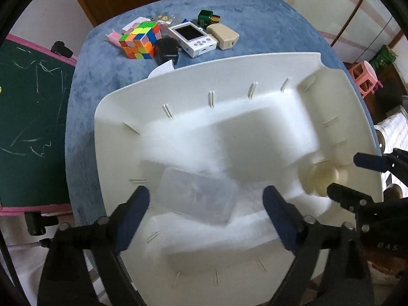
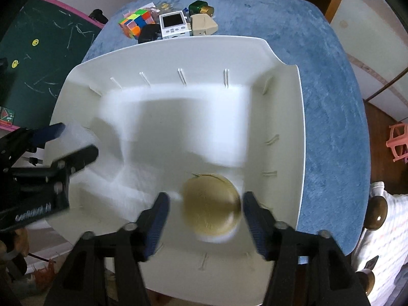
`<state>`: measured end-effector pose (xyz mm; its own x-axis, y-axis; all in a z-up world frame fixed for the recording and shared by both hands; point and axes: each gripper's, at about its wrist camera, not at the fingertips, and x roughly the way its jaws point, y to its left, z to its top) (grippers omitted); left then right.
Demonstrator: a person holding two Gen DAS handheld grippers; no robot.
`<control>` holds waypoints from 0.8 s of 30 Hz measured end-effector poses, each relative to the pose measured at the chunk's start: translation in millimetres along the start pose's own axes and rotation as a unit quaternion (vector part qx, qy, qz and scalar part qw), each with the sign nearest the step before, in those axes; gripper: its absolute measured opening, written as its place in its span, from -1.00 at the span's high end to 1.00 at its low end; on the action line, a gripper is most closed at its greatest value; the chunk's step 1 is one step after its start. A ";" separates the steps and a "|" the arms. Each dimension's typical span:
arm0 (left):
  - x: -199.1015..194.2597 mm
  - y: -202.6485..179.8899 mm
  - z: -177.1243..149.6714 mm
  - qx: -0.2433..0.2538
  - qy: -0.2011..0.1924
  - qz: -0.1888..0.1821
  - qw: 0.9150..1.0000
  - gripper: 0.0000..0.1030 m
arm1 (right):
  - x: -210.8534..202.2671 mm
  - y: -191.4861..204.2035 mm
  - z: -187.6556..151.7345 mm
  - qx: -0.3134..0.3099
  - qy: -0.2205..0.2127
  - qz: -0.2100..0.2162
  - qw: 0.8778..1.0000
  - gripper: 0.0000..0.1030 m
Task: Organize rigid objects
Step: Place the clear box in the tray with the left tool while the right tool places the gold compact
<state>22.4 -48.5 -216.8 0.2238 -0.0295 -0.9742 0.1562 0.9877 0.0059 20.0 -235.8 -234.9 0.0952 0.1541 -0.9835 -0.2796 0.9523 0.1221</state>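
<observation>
Right wrist view: round tin (image 2: 211,204) lies between the open jaws of the right gripper (image 2: 205,225), inside the white bin (image 2: 288,127).
Tin sits directly ahead of the jaws, low in the bin's right side, flat face up; no long axis, so any approach angle should serve. Gap shows on both sides; no contact that I can see, though blur hides the edges. Left gripper (image 1: 206,219) also has its jaws apart, straddling a clear box (image 1: 196,199) at the bin's left side, long axis running roughly across the jaws, untouched. Each gripper is nearer its own item. Both point down into the bin from the near rim. Cube (image 1: 139,39) and the other small items wait on the table (image 1: 267,17) beyond the bin.
</observation>
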 end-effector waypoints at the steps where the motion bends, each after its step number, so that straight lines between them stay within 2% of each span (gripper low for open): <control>1: -0.9 0.0 -0.1 0.001 0.001 -0.004 1.000 -0.82 | -2.6 0.1 0.3 0.000 -0.006 -0.001 1.000 -0.47; 12: -14.6 9.9 3.2 -0.001 0.008 0.008 1.000 -0.83 | -28.6 5.6 5.6 -0.006 -0.052 -0.005 0.999 -0.50; 19: -42.2 18.9 10.8 -0.003 -0.023 0.011 1.000 -0.83 | -49.0 8.8 9.8 -0.011 -0.087 0.007 0.996 -0.51; 21: -52.3 23.4 13.9 -0.003 -0.035 0.011 0.999 -0.83 | -54.1 9.8 9.7 -0.013 -0.094 0.014 0.995 -0.58; 24: -65.8 29.5 18.6 0.001 -0.050 0.014 0.999 -0.83 | -59.7 11.6 11.7 -0.011 -0.099 0.022 0.995 -0.58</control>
<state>30.2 -20.2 -148.2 0.3231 -0.0171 -0.9462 0.1495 0.9882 0.0332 22.2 -230.9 -173.2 0.2683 0.2469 -0.9312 -0.3087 0.9377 0.1596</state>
